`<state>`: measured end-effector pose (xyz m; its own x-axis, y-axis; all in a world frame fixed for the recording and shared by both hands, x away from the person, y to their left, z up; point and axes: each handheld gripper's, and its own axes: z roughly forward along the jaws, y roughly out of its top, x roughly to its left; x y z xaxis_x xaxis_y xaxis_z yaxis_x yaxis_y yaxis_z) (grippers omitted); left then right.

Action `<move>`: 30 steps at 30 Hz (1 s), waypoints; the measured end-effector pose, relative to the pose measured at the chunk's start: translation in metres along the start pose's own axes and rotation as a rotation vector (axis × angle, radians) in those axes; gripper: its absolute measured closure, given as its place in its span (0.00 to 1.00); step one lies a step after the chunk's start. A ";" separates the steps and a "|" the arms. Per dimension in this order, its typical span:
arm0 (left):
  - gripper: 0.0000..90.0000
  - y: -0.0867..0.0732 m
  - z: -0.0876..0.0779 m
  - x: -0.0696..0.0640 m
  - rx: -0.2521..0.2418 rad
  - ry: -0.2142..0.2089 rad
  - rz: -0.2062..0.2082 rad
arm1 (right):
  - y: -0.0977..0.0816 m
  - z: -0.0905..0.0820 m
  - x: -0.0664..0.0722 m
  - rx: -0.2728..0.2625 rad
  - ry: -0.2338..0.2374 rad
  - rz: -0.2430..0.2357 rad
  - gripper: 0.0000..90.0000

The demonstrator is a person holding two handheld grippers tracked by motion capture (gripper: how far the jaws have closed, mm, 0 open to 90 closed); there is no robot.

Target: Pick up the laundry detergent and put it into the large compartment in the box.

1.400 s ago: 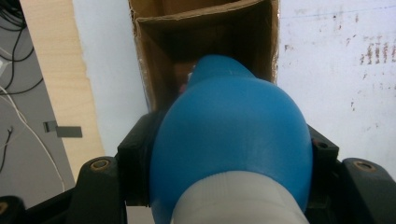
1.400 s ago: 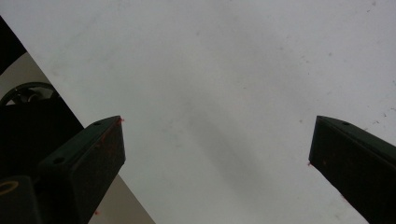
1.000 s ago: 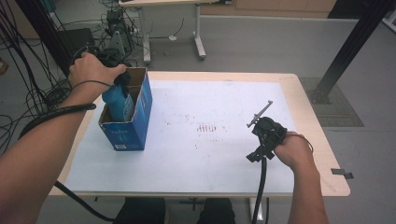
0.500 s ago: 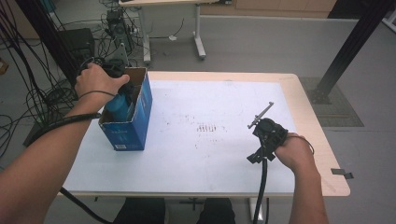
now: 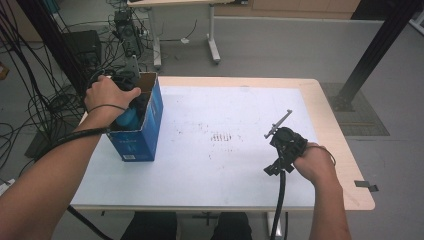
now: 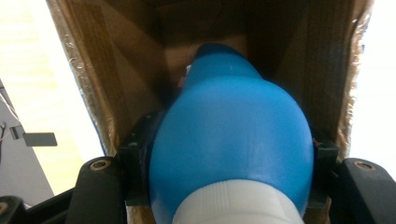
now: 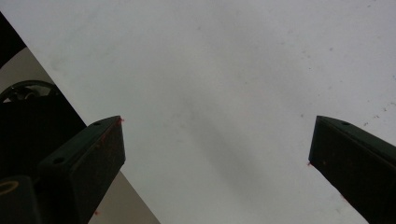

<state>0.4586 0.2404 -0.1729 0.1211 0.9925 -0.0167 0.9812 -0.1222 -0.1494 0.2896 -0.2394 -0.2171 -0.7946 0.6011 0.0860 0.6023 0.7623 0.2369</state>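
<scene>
Jaws of the left gripper (image 6: 224,186) are clamped on a blue bottle (image 6: 231,144) with a white cap, its body reaching ahead into the open cardboard box (image 5: 142,125); brown walls stand close on both sides. Beyond the box rim lies pale table (image 5: 330,107). The right gripper (image 7: 217,154) is spread wide and empty above the bare white mat (image 7: 224,70), whose edge runs just left of its left jaw.

A white sheet (image 5: 235,135) with small dark marks covers the wooden table (image 5: 330,130), and behind it on the grey floor (image 5: 280,45) are black cables (image 5: 45,100) and another table's legs (image 5: 212,35).
</scene>
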 end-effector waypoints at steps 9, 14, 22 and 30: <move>0.41 0.001 0.011 0.001 0.008 0.002 0.005 | -0.001 0.001 -0.001 -0.001 0.003 0.004 0.04; 0.41 0.001 0.011 0.002 0.008 -0.002 0.006 | 0.001 0.001 0.000 -0.001 0.002 -0.001 0.04; 0.41 0.000 0.012 0.004 0.008 -0.013 0.006 | 0.003 0.001 0.002 0.000 -0.003 -0.009 0.04; 0.41 0.001 0.012 0.004 0.013 -0.012 0.005 | 0.003 0.000 0.002 0.005 -0.005 -0.004 0.04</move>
<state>0.4583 0.2440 -0.1847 0.1246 0.9918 -0.0293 0.9785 -0.1277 -0.1617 0.2899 -0.2359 -0.2164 -0.7968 0.5990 0.0799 0.5992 0.7661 0.2325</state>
